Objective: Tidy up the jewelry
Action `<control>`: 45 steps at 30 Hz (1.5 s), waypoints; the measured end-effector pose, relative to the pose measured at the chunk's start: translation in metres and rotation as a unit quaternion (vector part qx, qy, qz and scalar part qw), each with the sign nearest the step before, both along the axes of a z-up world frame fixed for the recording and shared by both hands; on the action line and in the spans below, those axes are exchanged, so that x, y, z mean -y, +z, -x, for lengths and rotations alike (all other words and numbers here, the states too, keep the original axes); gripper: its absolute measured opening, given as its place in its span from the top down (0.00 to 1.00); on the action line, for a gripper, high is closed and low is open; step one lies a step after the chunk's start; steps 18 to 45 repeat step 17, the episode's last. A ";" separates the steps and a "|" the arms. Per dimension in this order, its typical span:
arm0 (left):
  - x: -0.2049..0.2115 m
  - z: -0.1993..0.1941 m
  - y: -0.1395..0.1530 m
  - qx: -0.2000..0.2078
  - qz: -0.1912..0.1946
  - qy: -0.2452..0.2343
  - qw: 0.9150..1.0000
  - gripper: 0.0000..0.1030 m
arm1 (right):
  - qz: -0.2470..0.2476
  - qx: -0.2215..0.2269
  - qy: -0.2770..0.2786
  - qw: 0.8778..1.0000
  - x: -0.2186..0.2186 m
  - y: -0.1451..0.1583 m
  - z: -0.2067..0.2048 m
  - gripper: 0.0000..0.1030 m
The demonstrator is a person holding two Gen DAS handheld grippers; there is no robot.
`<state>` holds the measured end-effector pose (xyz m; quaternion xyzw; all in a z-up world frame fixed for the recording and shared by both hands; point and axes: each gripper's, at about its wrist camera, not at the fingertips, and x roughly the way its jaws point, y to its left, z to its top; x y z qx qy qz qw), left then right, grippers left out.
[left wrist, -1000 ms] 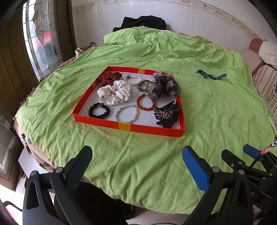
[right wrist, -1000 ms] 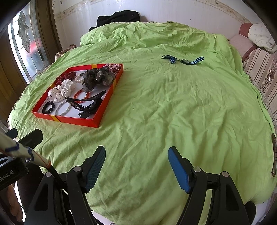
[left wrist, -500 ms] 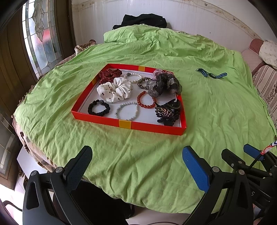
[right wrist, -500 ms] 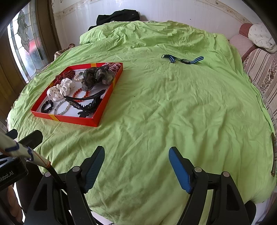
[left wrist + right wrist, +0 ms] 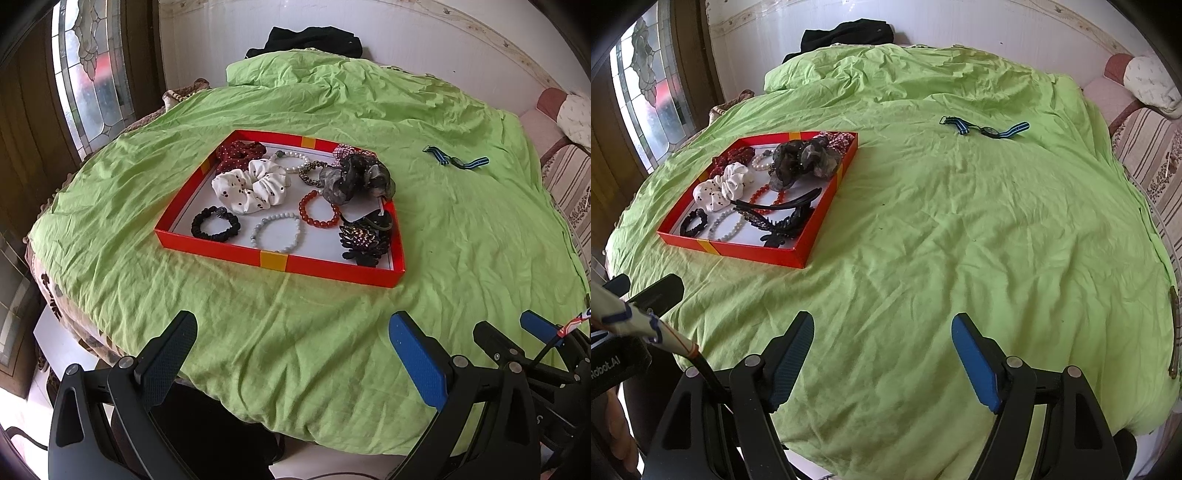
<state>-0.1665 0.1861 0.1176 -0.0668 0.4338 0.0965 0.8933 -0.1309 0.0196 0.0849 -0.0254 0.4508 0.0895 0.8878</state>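
A red tray [image 5: 273,260] [image 5: 738,254] lies on the green cloth and holds scrunchies, bead bracelets and black hair clips. A watch with a blue striped strap [image 5: 456,160] [image 5: 988,129] lies alone on the cloth, far right of the tray. My left gripper [image 5: 291,332] is open and empty, hovering over the near edge of the table in front of the tray. My right gripper [image 5: 882,328] is open and empty, over the cloth to the right of the tray and well short of the watch.
The round table is covered by a wrinkled green cloth [image 5: 960,240]. A black garment [image 5: 314,37] lies at the far edge by the white wall. A stained-glass window [image 5: 85,81] is at the left and a striped sofa [image 5: 1145,147] at the right.
Both grippers have shifted slightly, so the tray sits a little lower and nearer in both views. Both stay open; nothing on the table has moved.
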 end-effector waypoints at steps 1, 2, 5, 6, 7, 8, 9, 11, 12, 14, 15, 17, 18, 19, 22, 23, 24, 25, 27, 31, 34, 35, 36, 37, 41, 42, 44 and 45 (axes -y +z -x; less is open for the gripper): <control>-0.001 0.000 0.000 0.000 0.000 0.001 1.000 0.00 | 0.001 0.000 0.002 1.000 -0.001 0.000 0.000 0.21; -0.003 0.000 0.000 0.001 0.000 0.003 1.000 0.00 | 0.000 0.000 0.004 1.000 -0.002 0.000 0.001 0.21; -0.008 0.000 0.001 0.002 0.002 0.011 1.000 0.00 | -0.001 0.000 0.008 1.000 -0.005 0.000 0.002 0.21; -0.010 0.000 0.001 0.003 0.002 0.014 1.000 0.00 | -0.001 0.000 0.009 1.000 -0.005 0.000 0.002 0.21; -0.013 0.000 0.002 0.003 0.002 0.018 1.000 0.00 | -0.001 0.000 0.010 1.000 -0.006 0.000 0.002 0.21; -0.015 0.001 0.003 0.004 0.001 0.022 1.000 0.00 | -0.002 -0.002 0.011 1.000 -0.006 0.000 0.002 0.21; -0.017 0.000 0.003 0.005 0.000 0.024 1.000 0.00 | -0.003 -0.002 0.011 1.000 -0.007 0.000 0.002 0.21; -0.020 0.001 0.006 0.006 -0.002 0.030 1.000 0.00 | -0.005 -0.003 0.014 1.000 -0.009 -0.001 0.002 0.21; -0.021 0.001 0.007 0.007 -0.003 0.032 0.999 0.00 | -0.006 -0.003 0.015 1.000 -0.010 -0.001 0.002 0.21; -0.021 0.003 0.011 0.010 -0.010 0.034 0.999 0.00 | -0.009 -0.004 0.019 1.000 -0.012 -0.001 0.002 0.21; -0.021 0.004 0.012 0.011 -0.012 0.034 0.999 0.00 | -0.011 -0.005 0.021 1.000 -0.012 -0.002 0.002 0.21; -0.017 0.004 0.017 0.011 -0.018 0.032 0.999 0.00 | -0.017 -0.006 0.023 1.000 -0.011 -0.002 0.002 0.21; -0.017 0.004 0.017 0.011 -0.018 0.032 0.999 0.00 | -0.017 -0.006 0.023 1.000 -0.011 -0.002 0.002 0.21; -0.017 0.004 0.017 0.011 -0.018 0.032 0.999 0.00 | -0.017 -0.006 0.023 1.000 -0.011 -0.002 0.002 0.21; -0.017 0.004 0.017 0.011 -0.018 0.032 0.999 0.00 | -0.017 -0.006 0.023 1.000 -0.011 -0.002 0.002 0.21; -0.017 0.004 0.017 0.011 -0.018 0.032 0.999 0.00 | -0.017 -0.006 0.023 1.000 -0.011 -0.002 0.002 0.21; -0.017 0.004 0.017 0.011 -0.018 0.032 0.999 0.00 | -0.017 -0.006 0.023 1.000 -0.011 -0.002 0.002 0.21; -0.017 0.004 0.017 0.011 -0.018 0.032 0.999 0.00 | -0.017 -0.006 0.023 1.000 -0.011 -0.002 0.002 0.21; -0.017 0.004 0.017 0.011 -0.018 0.032 0.999 0.00 | -0.017 -0.006 0.023 1.000 -0.011 -0.002 0.002 0.21; -0.017 0.004 0.017 0.011 -0.018 0.032 0.999 0.00 | -0.017 -0.006 0.023 1.000 -0.011 -0.002 0.002 0.21; -0.017 0.004 0.017 0.011 -0.018 0.032 0.999 0.00 | -0.017 -0.006 0.023 1.000 -0.011 -0.002 0.002 0.21; -0.017 0.004 0.017 0.011 -0.018 0.032 0.999 0.00 | -0.017 -0.006 0.023 1.000 -0.011 -0.002 0.002 0.21; -0.017 0.004 0.017 0.011 -0.018 0.032 0.999 0.00 | -0.017 -0.006 0.023 1.000 -0.011 -0.002 0.002 0.21; -0.017 0.004 0.017 0.011 -0.018 0.032 0.999 0.00 | -0.017 -0.006 0.023 1.000 -0.011 -0.002 0.002 0.21; -0.017 0.004 0.017 0.011 -0.018 0.032 0.999 0.00 | -0.017 -0.006 0.023 1.000 -0.011 -0.002 0.002 0.21; -0.017 0.004 0.017 0.011 -0.018 0.032 0.999 0.00 | -0.017 -0.006 0.023 1.000 -0.011 -0.002 0.002 0.21; -0.017 0.004 0.017 0.011 -0.018 0.032 0.999 0.00 | -0.017 -0.006 0.023 1.000 -0.011 -0.002 0.002 0.21; -0.017 0.004 0.017 0.011 -0.018 0.032 0.999 0.00 | -0.017 -0.006 0.023 1.000 -0.011 -0.002 0.002 0.21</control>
